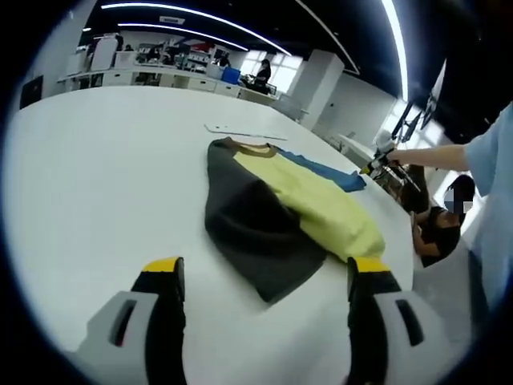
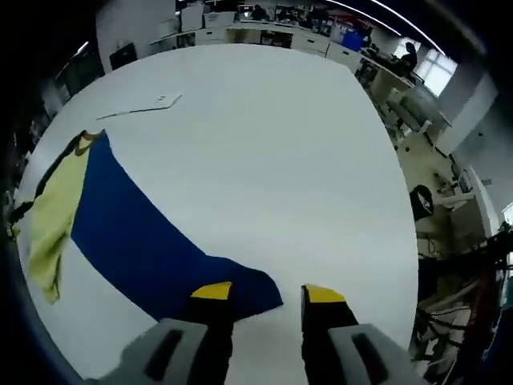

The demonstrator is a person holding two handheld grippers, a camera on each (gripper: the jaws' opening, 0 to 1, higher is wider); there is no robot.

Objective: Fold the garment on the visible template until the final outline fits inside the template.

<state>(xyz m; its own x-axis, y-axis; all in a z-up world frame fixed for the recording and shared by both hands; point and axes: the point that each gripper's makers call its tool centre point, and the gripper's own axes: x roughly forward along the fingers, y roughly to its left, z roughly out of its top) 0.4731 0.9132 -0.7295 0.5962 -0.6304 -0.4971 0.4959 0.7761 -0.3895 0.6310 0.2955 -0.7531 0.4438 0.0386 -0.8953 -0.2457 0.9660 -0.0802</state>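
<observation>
A garment in dark grey, yellow and blue lies flat on a white table (image 1: 96, 176). In the left gripper view its dark grey panel (image 1: 252, 233) is nearest, the yellow panel (image 1: 321, 204) runs beside it, and the blue part (image 1: 329, 171) sits at the far side. My left gripper (image 1: 264, 277) is open, just short of the grey hem, with nothing between its yellow-tipped fingers. In the right gripper view the blue panel (image 2: 136, 237) spreads ahead, with the yellow part (image 2: 52, 216) at the left. My right gripper (image 2: 262, 295) stands open at the blue corner, holding nothing.
A thin white template sheet (image 1: 244, 131) lies flat beyond the garment, also seen as the template sheet (image 2: 148, 105). A person's arm (image 1: 425, 156) reaches in at the right, and a seated person (image 1: 437, 228) is beyond the table edge. Desks and shelving line the far room.
</observation>
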